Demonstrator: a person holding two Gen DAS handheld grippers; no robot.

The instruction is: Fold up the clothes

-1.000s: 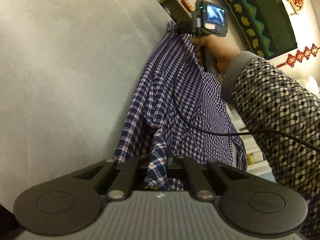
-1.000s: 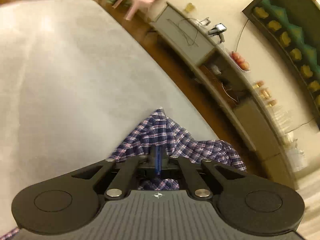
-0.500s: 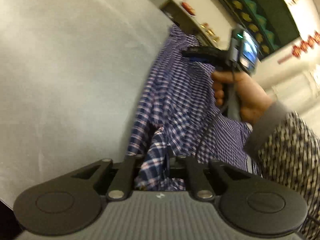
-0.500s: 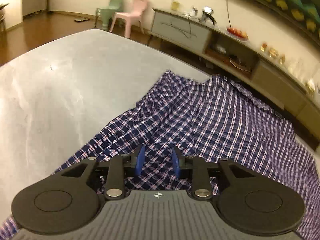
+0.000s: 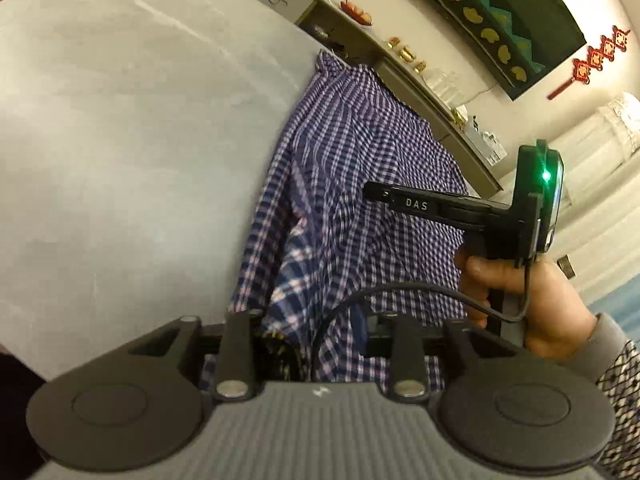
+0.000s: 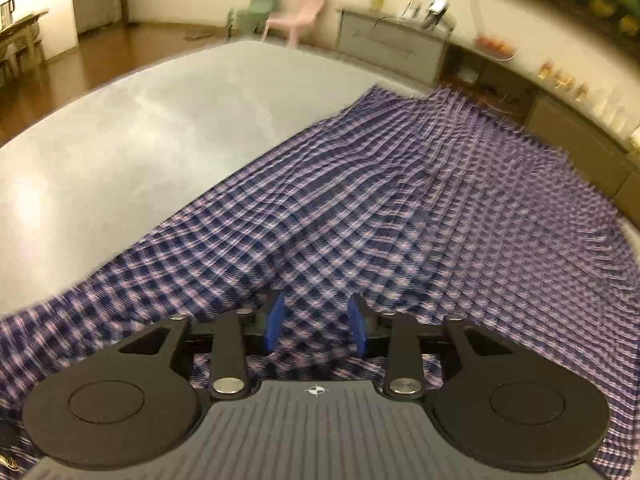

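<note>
Left hand-held gripper (image 5: 320,332) is pinching the plaid shirt (image 5: 352,168). Right hand-held gripper (image 6: 316,320) hangs spread over it, near the grey desk's (image 6: 140,128) edge.

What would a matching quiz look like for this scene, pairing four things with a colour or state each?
Things:
1. right gripper
2. checked shirt
3. small chair
4. table

Descriptions:
A. pink, standing on the floor beyond the table
B. grey, bare on its left part
C. open, blue pads apart over the cloth
D. purple and white, spread on the table

Pairs: 1-C, 2-D, 3-A, 4-B
</note>
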